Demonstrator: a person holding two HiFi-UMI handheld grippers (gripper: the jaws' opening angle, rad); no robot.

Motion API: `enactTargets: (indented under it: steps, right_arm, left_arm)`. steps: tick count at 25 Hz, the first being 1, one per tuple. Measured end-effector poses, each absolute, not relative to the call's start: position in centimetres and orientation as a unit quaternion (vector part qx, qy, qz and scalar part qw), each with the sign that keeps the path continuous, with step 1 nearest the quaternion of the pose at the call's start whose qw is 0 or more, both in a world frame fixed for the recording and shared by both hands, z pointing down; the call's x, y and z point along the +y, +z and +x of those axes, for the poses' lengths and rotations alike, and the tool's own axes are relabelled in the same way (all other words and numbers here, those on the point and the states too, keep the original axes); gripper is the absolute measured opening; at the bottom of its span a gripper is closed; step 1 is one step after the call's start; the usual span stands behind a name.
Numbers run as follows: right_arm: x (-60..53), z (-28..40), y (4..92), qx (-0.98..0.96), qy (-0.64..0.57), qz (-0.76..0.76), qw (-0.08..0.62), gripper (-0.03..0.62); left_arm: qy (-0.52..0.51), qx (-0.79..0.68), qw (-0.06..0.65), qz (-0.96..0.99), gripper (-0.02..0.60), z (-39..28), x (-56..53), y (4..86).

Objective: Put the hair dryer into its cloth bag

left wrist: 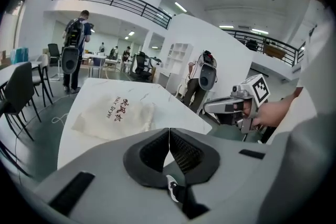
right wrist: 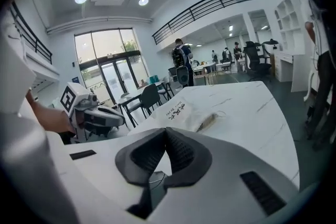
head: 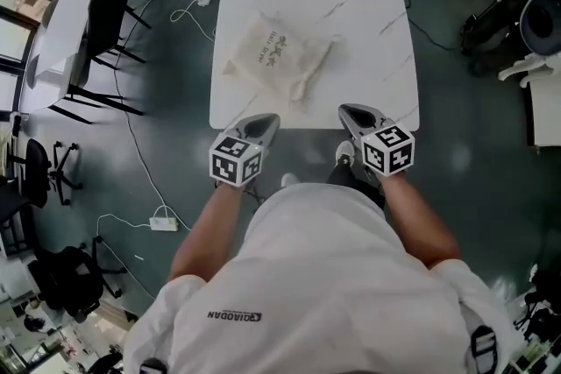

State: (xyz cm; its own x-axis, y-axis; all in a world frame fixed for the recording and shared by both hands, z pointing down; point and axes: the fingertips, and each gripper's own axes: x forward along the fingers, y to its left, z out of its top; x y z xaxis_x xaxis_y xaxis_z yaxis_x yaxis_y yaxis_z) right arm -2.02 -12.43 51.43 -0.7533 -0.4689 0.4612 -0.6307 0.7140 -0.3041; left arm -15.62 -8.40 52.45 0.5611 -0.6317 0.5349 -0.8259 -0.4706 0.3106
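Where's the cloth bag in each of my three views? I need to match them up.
Head view: cloth bag lies mid-table, a little left of centre.
Left gripper view: cloth bag is left of centre, above the jaws.
Right gripper view: cloth bag is near centre, just above the jaws.
Shared landmark: the white marble table beneath it.

Cloth bag [head: 276,55] on white table [head: 368,4]
Near the table's middle — left gripper [head: 266,122] and right gripper [head: 351,112] at its near edge.

contents of cloth bag [head: 275,57] hidden
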Motion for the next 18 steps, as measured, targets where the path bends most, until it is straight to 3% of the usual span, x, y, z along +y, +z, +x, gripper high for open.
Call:
enactTargets:
  steps: [18]
  right_arm:
    - [-4.7, -1.4, 47.9, -0.889, 0.223, 0.379, 0.127, 0.021]
  left_arm:
    - [0.161, -0.364, 0.248, 0.883, 0.029, -13.1, -0.9, 49.8]
